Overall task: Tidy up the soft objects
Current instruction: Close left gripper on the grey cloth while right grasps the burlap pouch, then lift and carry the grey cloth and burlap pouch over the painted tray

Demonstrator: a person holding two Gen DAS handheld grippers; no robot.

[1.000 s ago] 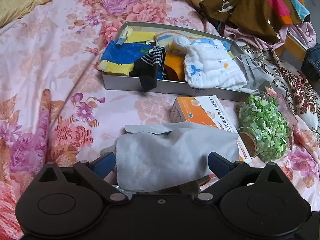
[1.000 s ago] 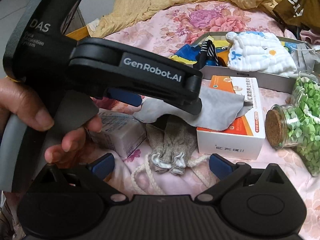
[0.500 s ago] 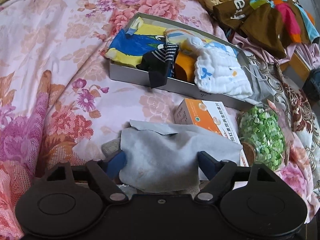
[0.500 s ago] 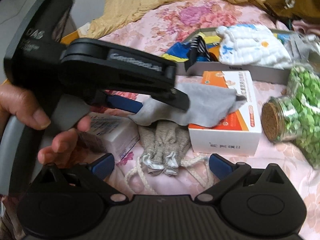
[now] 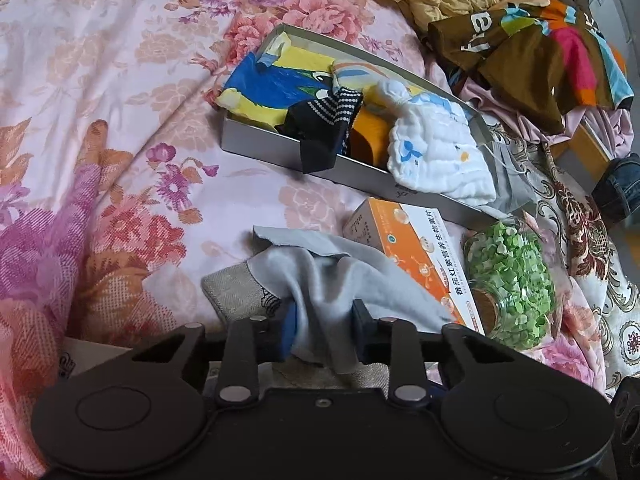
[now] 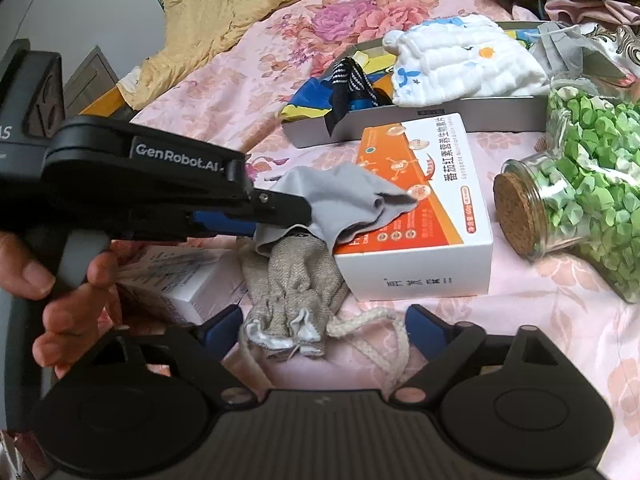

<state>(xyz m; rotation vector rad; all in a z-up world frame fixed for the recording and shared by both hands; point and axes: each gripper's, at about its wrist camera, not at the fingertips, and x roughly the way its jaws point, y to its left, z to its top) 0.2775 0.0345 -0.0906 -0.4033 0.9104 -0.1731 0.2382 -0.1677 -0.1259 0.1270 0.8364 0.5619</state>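
A grey cloth (image 5: 332, 276) lies over an orange-and-white carton (image 5: 416, 248) and a beige drawstring pouch (image 5: 236, 292). My left gripper (image 5: 324, 330) is closing, and its blue pads pinch a bunched fold of the cloth. In the right wrist view the left gripper (image 6: 280, 212) reaches in from the left onto the grey cloth (image 6: 340, 200). My right gripper (image 6: 324, 326) stands wide with its jaws closing. The pouch (image 6: 296, 280) and its cord lie between the fingers, untouched.
A shallow grey box (image 5: 256, 148) farther back holds a blue-yellow cloth (image 5: 272, 88), a striped black sock (image 5: 328, 120) and a white quilted cloth (image 5: 436, 152). A corked jar of green bits (image 6: 580, 184) lies at the right. A small white box (image 6: 180, 284) sits by the person's hand (image 6: 60, 292).
The left jaws have closed in from wide apart and bunched the grey cloth between them. The right jaws have narrowed a little around the pouch. Both views have tilted.
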